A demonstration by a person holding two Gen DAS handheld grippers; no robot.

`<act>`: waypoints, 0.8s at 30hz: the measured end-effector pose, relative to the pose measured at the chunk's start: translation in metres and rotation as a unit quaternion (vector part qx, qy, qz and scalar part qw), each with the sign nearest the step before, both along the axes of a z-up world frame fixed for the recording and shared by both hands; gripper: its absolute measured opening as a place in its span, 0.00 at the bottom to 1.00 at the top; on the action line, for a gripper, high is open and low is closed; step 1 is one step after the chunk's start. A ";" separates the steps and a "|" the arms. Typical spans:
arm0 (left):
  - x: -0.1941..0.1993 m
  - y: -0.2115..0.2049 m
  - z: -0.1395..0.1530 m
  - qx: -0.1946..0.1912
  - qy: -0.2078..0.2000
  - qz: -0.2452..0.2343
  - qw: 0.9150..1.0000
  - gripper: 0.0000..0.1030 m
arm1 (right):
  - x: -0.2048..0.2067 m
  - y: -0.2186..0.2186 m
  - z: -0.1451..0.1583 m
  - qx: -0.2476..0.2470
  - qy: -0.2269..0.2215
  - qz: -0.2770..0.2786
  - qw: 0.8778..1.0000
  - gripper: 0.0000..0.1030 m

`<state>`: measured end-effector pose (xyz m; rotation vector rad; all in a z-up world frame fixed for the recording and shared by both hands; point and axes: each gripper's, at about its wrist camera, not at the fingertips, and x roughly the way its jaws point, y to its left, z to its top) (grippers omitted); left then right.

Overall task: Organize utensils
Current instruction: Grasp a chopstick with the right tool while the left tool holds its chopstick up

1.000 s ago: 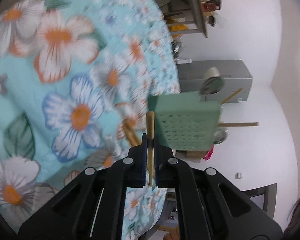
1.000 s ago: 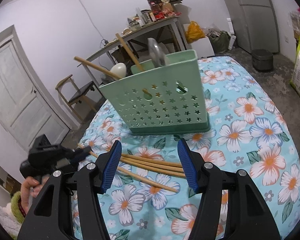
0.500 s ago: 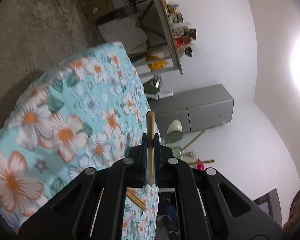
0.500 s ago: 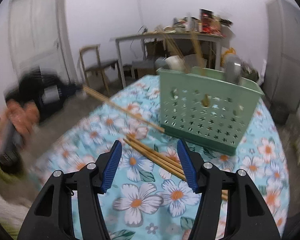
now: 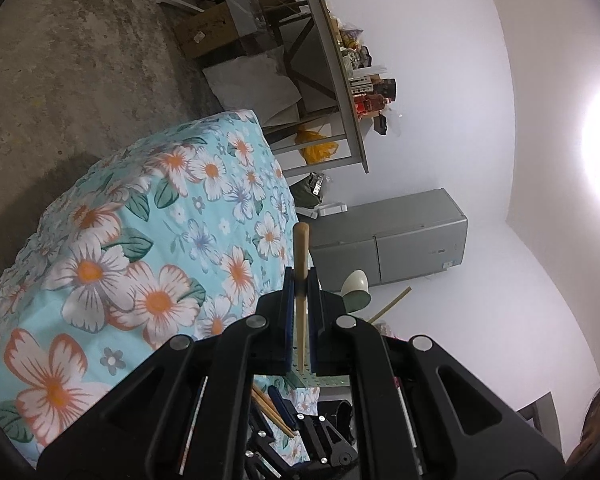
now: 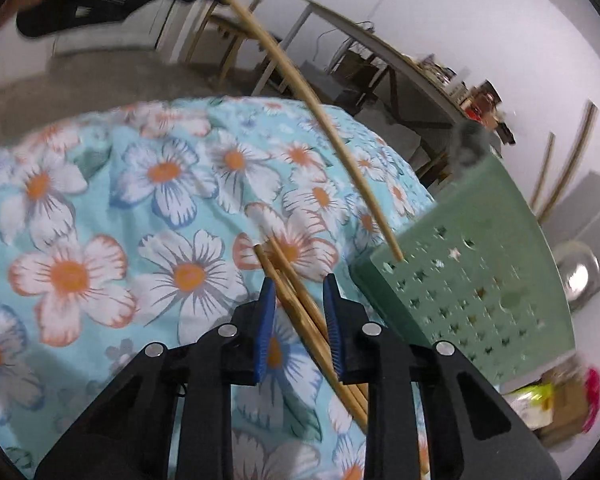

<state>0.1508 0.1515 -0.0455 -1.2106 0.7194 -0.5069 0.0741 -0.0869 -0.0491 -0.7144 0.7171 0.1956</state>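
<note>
The right gripper (image 6: 298, 312) is closing around loose chopsticks (image 6: 296, 300) lying on the floral tablecloth (image 6: 100, 220), its pads not yet pressing them. Just beyond stands the green utensil basket (image 6: 472, 276). Farther off, the left gripper (image 5: 300, 300) is clamped on a single chopstick (image 5: 301, 264), held above the table.

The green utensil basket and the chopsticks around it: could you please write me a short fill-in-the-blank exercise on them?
1. The left gripper is shut on a single wooden ____.
2. The loose chopsticks lie on the ____ tablecloth.
3. The right gripper is closing around chopsticks that lie beside the ____ utensil basket.
4. The basket's wall has ____-shaped holes.

Missing words: chopstick; floral; green; star
</note>
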 end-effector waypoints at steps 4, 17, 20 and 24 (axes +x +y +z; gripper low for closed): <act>0.002 0.003 -0.005 -0.003 0.004 0.001 1.000 0.04 | 0.004 0.009 -0.012 -0.025 0.014 0.005 1.000 0.15; 0.005 0.007 -0.012 -0.001 0.012 0.007 1.000 0.04 | 0.002 0.016 -0.011 -0.034 -0.014 0.001 0.999 0.10; 0.005 0.007 -0.012 -0.001 0.012 0.008 1.000 0.04 | -0.005 0.011 0.000 -0.018 -0.027 -0.009 0.999 0.10; 0.005 0.007 -0.011 0.000 0.010 0.010 1.000 0.04 | -0.014 -0.004 0.030 0.030 -0.045 -0.027 0.998 0.10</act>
